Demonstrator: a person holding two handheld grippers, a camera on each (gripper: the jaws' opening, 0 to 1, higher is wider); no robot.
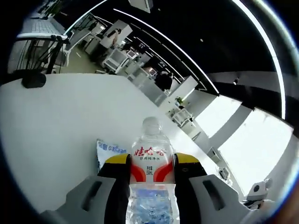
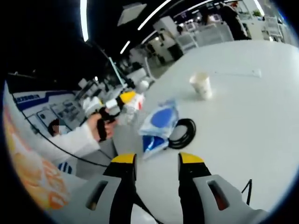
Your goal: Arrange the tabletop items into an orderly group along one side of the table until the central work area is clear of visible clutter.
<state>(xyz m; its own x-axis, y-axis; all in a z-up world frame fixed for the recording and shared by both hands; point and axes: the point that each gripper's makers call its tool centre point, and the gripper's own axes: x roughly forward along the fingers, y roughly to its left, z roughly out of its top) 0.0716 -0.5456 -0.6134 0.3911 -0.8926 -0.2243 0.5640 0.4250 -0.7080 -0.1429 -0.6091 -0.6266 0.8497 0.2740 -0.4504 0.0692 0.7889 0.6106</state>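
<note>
Clear bottle (image 1: 151, 161) with red-and-white label, blue-white packet (image 2: 160, 123) (glossy), black cable (image 2: 183, 133) — white table (image 2: 243, 112), cream cup (image 2: 201, 86)

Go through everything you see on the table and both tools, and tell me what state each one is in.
Left tool: shut on the water bottle.
Water bottle: capped, held between the jaws, off the table.
Right tool: open, holding nothing.
Paper cup: upright on the table.
Blue packet: lying flat beside the cable.
Black cable: coiled, lying flat.
</note>
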